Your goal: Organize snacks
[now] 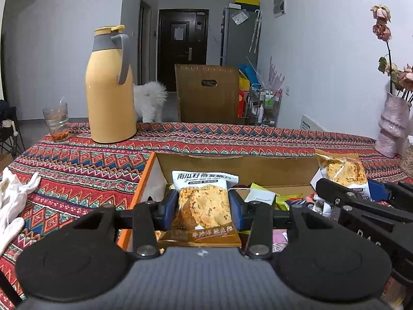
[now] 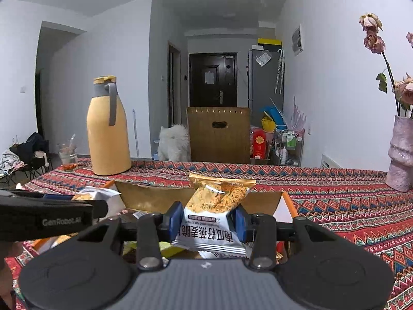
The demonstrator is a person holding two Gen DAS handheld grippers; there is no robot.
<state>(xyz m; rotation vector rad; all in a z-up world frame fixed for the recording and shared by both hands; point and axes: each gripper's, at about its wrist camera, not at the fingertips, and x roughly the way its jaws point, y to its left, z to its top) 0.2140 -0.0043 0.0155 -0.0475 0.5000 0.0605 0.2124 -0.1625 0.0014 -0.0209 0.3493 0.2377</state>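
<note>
My left gripper is shut on an oat-crisp snack packet, held upright with its white end up, above the open cardboard box. Inside the box lie several small loose snack packets. To the right, my right gripper carries a second oat-crisp packet. In the right wrist view my right gripper is shut on that packet, gold end up, over the same box. The left gripper's arm and its packet show at the left.
A patterned red tablecloth covers the table. A tall yellow thermos and a glass stand at the back left, a pink vase with dried flowers at the right. White gloves lie left. A white dog and a chair are beyond.
</note>
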